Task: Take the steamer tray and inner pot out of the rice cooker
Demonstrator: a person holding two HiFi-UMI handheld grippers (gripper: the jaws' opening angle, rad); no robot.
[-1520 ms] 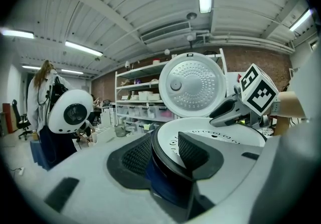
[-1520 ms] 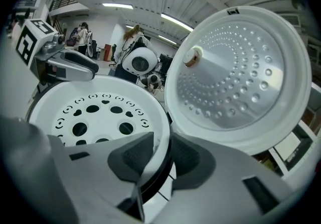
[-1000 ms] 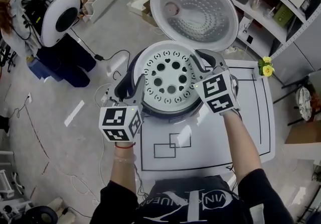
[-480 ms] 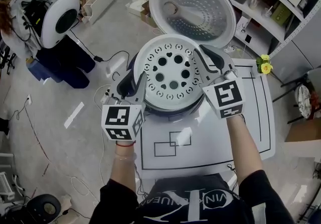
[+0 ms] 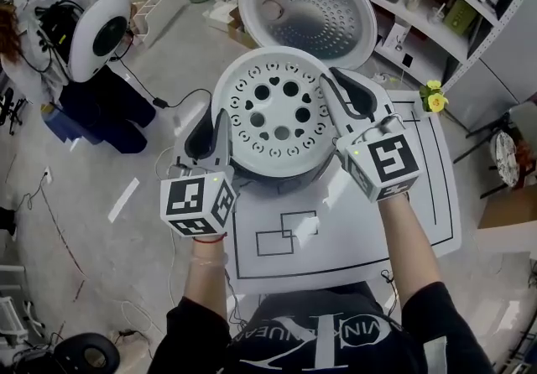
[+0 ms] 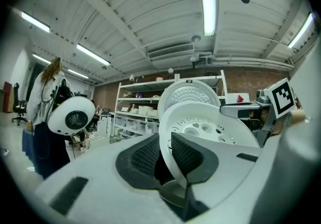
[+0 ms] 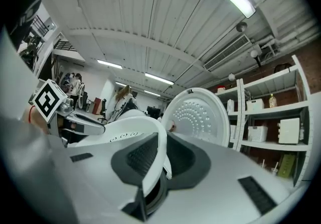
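Both jaws just closed in | left gripper [image 5: 216, 133] pinches left rim of steamer tray [image 5: 273, 108] | right gripper [image 5: 346, 94] pinches right rim

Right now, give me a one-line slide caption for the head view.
Left claw and right claw, both just closing tighter, pinch opposite rims of the steamer tray over the open rice cooker.

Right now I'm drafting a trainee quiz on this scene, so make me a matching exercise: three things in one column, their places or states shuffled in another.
Things
1. steamer tray
2. rice cooker lid
3. yellow flowers

Places or states
A. at the far right corner of the table
B. swung open, its dotted inside showing
C. pierced with holes, above the rice cooker body

Pairs: 1-C, 2-B, 3-A
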